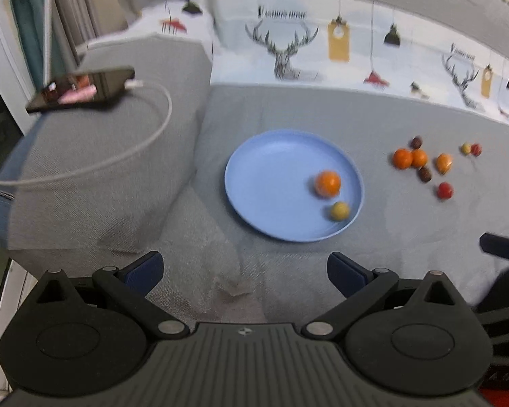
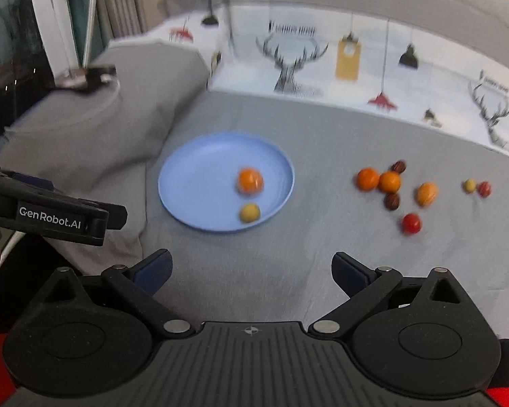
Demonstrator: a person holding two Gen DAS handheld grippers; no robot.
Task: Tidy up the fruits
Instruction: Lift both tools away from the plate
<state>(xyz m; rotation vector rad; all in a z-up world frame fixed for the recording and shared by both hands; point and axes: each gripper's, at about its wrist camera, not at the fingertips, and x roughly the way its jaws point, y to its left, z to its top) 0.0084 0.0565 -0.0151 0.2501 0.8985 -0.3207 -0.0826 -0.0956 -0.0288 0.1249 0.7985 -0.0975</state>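
A blue plate (image 1: 275,183) holds an orange (image 1: 327,183) and a yellow fruit (image 1: 339,211) near its right rim – loose fruits (image 1: 420,162) lie right of it on the grey sheet (image 1: 322,108). Both the left gripper (image 1: 245,273) and the right gripper (image 2: 251,271) are spread wide, empty.

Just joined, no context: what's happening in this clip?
A person with two handheld grippers is sorting fruit onto a blue plate on a grey cloth. An orange and a small yellow fruit are already on it. The left gripper and right gripper are both open and empty. Eight more fruits lie loose right of the plate.
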